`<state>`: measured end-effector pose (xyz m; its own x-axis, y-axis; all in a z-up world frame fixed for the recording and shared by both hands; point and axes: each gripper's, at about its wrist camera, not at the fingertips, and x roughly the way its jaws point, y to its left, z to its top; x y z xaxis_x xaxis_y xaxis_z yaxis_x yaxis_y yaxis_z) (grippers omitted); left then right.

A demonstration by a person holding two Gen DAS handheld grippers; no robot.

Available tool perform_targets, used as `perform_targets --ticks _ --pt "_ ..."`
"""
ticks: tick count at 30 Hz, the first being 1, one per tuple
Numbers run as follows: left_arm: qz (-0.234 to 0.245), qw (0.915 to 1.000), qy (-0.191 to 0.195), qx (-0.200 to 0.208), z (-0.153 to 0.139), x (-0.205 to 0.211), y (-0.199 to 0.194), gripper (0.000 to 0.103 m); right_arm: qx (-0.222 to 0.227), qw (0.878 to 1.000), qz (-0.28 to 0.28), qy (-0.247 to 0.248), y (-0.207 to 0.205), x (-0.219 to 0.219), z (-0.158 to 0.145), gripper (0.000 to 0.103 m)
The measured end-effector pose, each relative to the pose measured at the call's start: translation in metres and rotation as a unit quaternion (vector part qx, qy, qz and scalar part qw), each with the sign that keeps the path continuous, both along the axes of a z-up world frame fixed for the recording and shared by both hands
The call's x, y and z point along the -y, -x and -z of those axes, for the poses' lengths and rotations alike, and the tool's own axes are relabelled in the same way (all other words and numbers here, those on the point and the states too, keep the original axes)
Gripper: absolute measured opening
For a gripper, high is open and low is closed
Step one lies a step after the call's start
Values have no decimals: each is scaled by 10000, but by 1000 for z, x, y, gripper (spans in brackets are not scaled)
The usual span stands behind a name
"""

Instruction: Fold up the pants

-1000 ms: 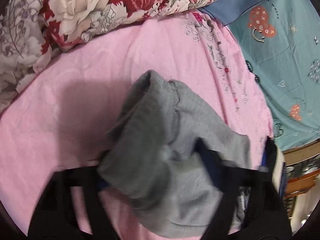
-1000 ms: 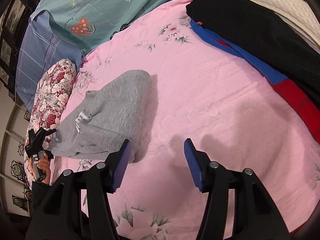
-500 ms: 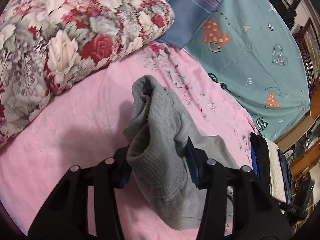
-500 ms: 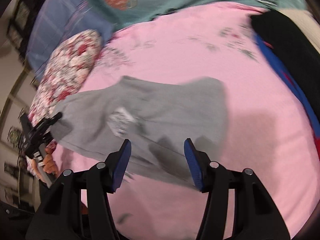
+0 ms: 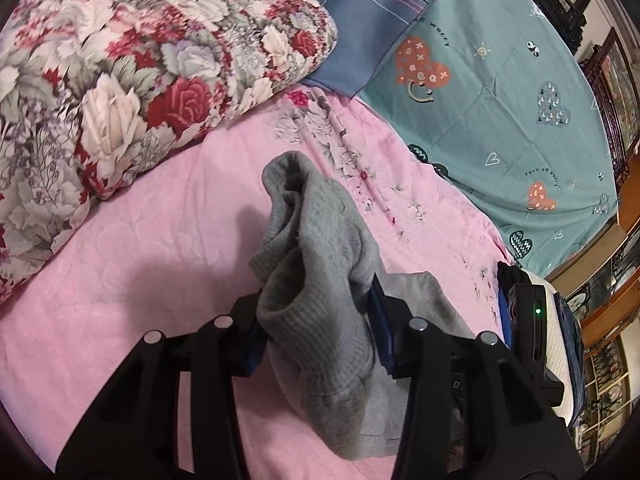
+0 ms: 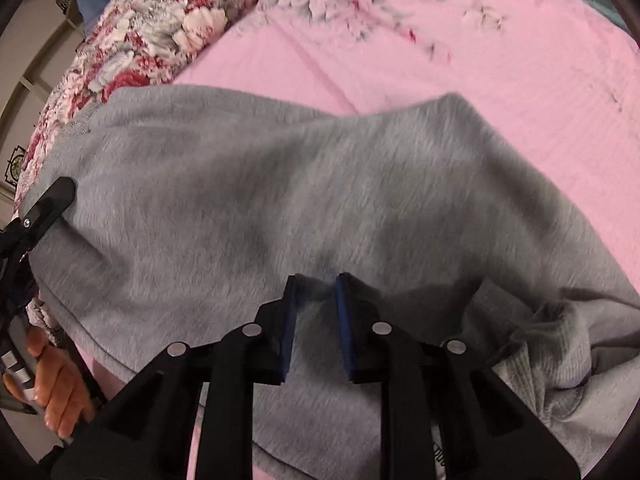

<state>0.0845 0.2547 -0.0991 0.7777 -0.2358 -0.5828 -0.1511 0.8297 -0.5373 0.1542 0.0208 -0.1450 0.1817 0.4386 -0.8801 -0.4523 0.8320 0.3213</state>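
Observation:
The grey pants [image 5: 320, 240] lie on the pink sheet [image 5: 160, 240]. A bunched, ribbed end is lifted off the bed between the pads of my left gripper [image 5: 316, 304], whose jaws are closing and press on the cloth. In the right wrist view the pants [image 6: 280, 184] spread wide across the sheet [image 6: 480, 60]. My right gripper [image 6: 316, 292] points down onto them; its jaws are closing with a ridge of grey cloth pinched between the blue pads. The left gripper's finger [image 6: 48, 204] and a hand [image 6: 56, 384] show at the left edge, at the pants' end.
A floral quilt [image 5: 140, 60] lies rolled along the far left of the bed. Beyond it are a blue plaid pillow [image 5: 368, 12] and a teal sheet with hearts [image 5: 500, 100]. Folded clothes [image 5: 560, 340] are stacked at the right edge, near dark wooden furniture.
The right gripper swept across the bed onto the pants and its jaws narrowed sharply. The left gripper lifted the bunched end higher and tightened on it.

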Motion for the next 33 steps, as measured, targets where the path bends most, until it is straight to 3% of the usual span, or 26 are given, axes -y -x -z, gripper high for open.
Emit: perform_targets --ticks 3,6,9,12,14,16,19,22,26,31,33 --pt "161 9997 -81 191 -20 15 3 43 -223 9989 104 -388 5 23 -23 20" --pt "496 9971 -353 461 -48 50 8 41 268 9951 452 -833 16 74 -70 20" --pt "1019 9911 -563 638 -70 100 11 36 714 9852 1100 -1105 39 154 -101 23" --pt "1765 9798 -649 682 -83 164 10 24 825 9720 1765 -1315 63 229 -106 23" --pt "2286 9681 -839 590 -81 215 6 24 897 9587 2332 -1363 85 285 -102 23" --pt "2582 9581 -1164 416 -68 258 2 24 854 9458 2775 -1455 107 328 -90 23" --pt "3005 9463 -1182 -161 -35 312 -8 23 715 9295 3256 -1577 138 380 -70 23" --pt "3150 9378 -1460 -22 -34 344 5 21 567 9220 3437 -1688 156 406 -53 23" --pt "3109 9361 -1646 42 -40 356 9 20 416 9165 3517 -1861 162 417 -37 23" --pt "3425 9269 -1385 -663 7 362 -19 25 173 9273 3171 -1979 148 393 -23 24" --pt "3441 9280 -1290 -618 8 360 -17 27 81 9327 3036 -1943 144 384 -21 37"
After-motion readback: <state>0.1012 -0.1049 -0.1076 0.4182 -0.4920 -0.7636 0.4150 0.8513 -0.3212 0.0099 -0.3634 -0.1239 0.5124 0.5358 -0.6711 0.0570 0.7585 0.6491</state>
